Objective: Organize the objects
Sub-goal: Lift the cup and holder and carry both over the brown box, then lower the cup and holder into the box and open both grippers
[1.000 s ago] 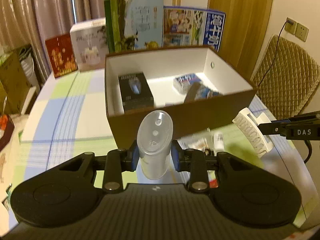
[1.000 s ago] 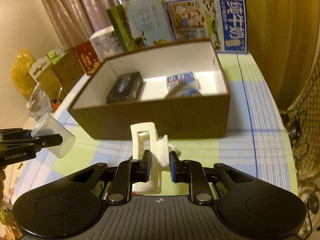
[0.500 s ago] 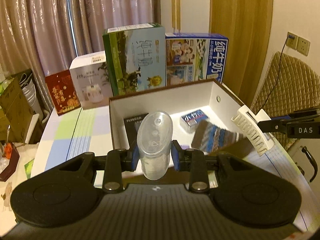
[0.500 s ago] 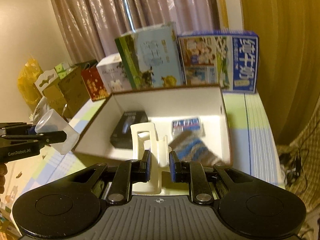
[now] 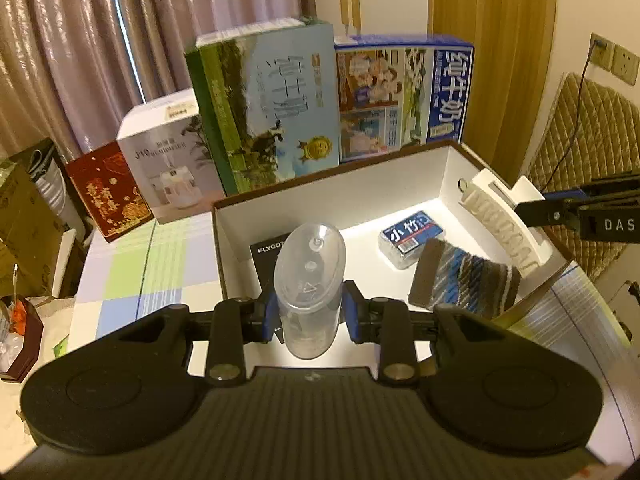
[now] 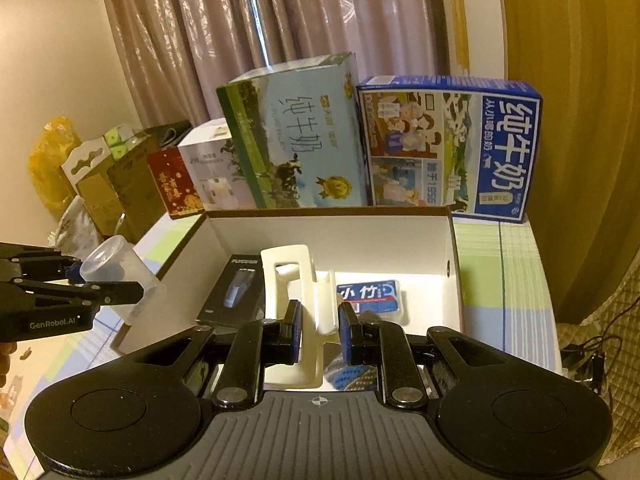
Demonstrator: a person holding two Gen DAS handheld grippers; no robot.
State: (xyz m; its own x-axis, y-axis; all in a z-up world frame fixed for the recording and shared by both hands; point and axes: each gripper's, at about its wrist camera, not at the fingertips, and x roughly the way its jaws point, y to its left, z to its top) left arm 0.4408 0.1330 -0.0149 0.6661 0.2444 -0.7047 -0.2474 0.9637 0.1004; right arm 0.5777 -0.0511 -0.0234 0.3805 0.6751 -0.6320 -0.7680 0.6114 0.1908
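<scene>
My left gripper point(image 5: 309, 312) is shut on a clear plastic cup point(image 5: 310, 276), held bottom-forward over the near left part of an open brown box with a white inside point(image 5: 332, 196). My right gripper point(image 6: 319, 332) is shut on a white hair claw clip point(image 6: 294, 280), above the box's near right side. From the left wrist view the clip point(image 5: 504, 224) hangs over the right wall. Inside the box lie a black shaver box point(image 6: 236, 296), a blue tissue pack point(image 5: 414, 236) and a striped folded cloth point(image 5: 464, 284).
Behind the box stand a green milk carton point(image 5: 272, 108), a blue milk carton point(image 5: 404, 92), a white humidifier box point(image 5: 168, 160) and a red box point(image 5: 108, 196). The checked tablecloth point(image 5: 136, 264) shows on the left. A quilted chair point(image 5: 588, 152) is on the right.
Both grippers rose and moved forward from in front of the box to above it, still holding the cup and the clip. The inside of the box is now in fuller view.
</scene>
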